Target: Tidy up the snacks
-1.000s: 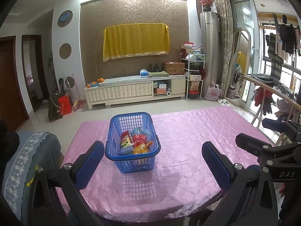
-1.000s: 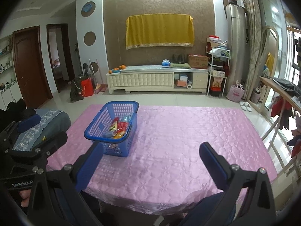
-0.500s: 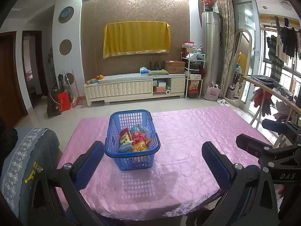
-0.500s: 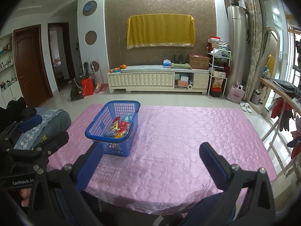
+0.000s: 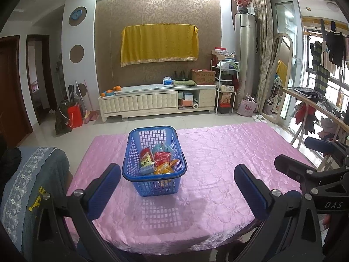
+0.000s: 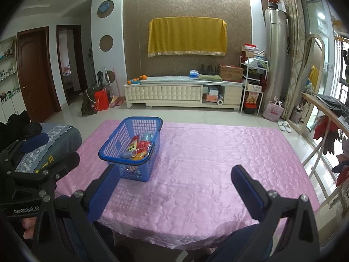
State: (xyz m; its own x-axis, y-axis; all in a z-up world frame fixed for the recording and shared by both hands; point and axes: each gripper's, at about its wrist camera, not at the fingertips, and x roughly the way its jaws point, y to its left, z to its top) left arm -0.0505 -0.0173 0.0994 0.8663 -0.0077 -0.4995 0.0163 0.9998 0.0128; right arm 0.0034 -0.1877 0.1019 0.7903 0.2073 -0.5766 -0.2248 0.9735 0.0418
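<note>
While both tongs hang spread and empty over the near edge of the desk (image 5: pixel 218 152), the scene reads from the left of the frame as follows. At lower left of the left wrist view sits a chair (image 5: pixel 32 185) draped in grey cloth, just beside the desk's left edge. The left tongs (image 5: pixel 177 181) fill the bottom of that view, blue pads wide apart, nothing between them. Centred between those pads, a little left of mid-frame, stands the basket (image 5: pixel 152 185), upright on the pink cloth. The snacks (image 5: pixel 156 160) lie inside it in a loose heap: red, orange, blue and green packets, none on the desk itself. At lower right of the same view the right tongs (image 5: pixel 309 166) show from the side.

In the right wrist view the basket (image 6: pixel 133 150) sits left of centre, and the right tongs (image 6: pixel 175 181), likewise gaping and empty, point at bare cloth to its right.

The left tongs being squared on the basket suggests it is the one lined up to work there, with the right held clear. With every packet in the basket, the scene fits either snacks gathered in or snacks waiting to be taken out and sorted; the frames do not settle which.

Against a second ago, the left view has lifted and eased back slightly: the basket sits a touch higher in frame and more chair shows. The right view has barely shifted.
</note>
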